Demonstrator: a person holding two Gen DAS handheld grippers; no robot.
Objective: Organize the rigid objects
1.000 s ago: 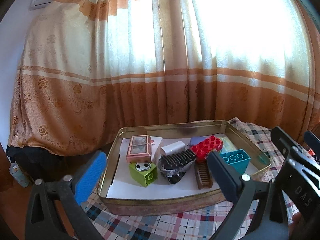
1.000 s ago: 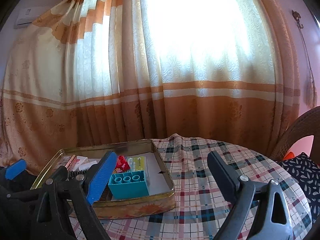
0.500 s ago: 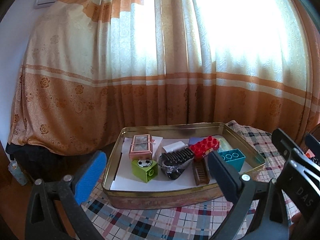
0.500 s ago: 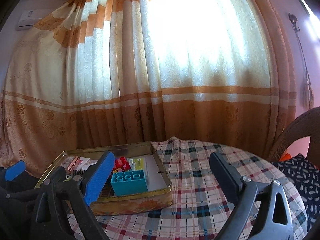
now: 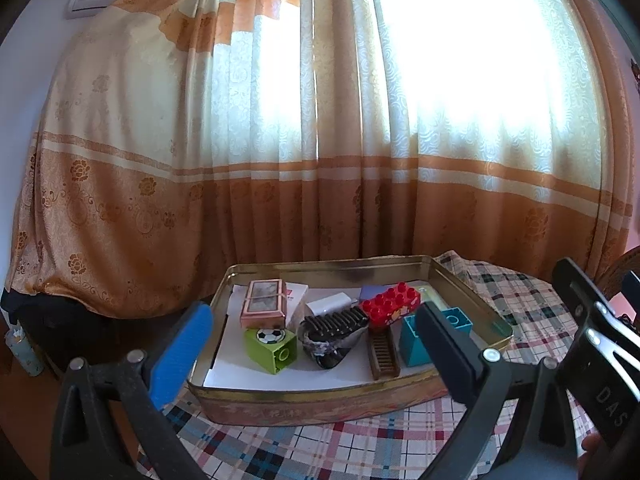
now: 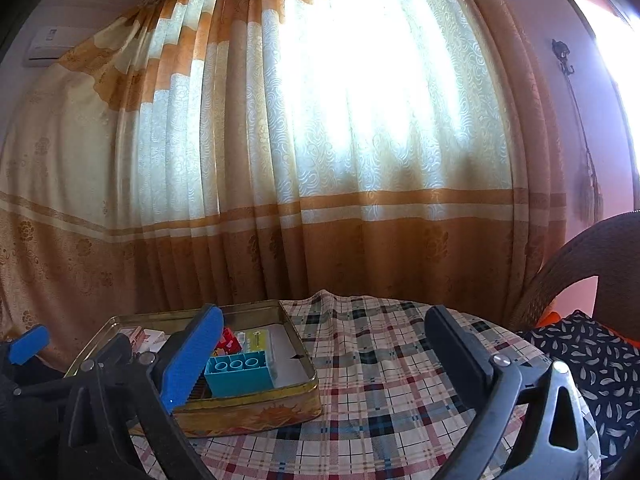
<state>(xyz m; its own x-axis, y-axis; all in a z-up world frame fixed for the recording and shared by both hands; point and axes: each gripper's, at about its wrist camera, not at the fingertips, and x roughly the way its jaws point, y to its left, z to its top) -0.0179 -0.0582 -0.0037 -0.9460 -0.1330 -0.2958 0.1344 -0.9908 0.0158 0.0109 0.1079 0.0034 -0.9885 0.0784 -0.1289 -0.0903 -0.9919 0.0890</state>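
Ahead of the left gripper [image 5: 316, 344], on the plaid tablecloth [image 5: 320, 448], sits the shallow gold metal tin [image 5: 320, 398], lined with white paper. The gripper's jaws stand released, wide apart and empty, hanging just short of the tin's near wall. Beyond its blue fingertip [image 5: 180, 356], inside the tin, a pink rectangular box with a framed lid [image 5: 264, 308] lies at the far left, and a lime-green toy cube with a football print [image 5: 272, 346] rests just in front of it. Straight ahead between the fingers are a black ridged comb [image 5: 336, 320] lying on a dark rounded object, a white plug-like block [image 5: 330, 304] behind it, and a small brown wooden ladder-shaped piece [image 5: 384, 354] beside it. A red studded building brick [image 5: 390, 308] leans across the ladder piece's far end. The teal building brick [image 5: 412, 344] stands partly hidden behind the black fingertip [image 5: 448, 356].

The right gripper [image 6: 320, 356] hovers over bare tablecloth to the right of the tin, its jaws opening with nothing between them. In its own view the teal brick [image 6: 240, 374] shows just past its blue fingertip [image 6: 192, 360], near the tin's right wall. An orange and cream curtain [image 5: 320, 120] hangs behind the table.
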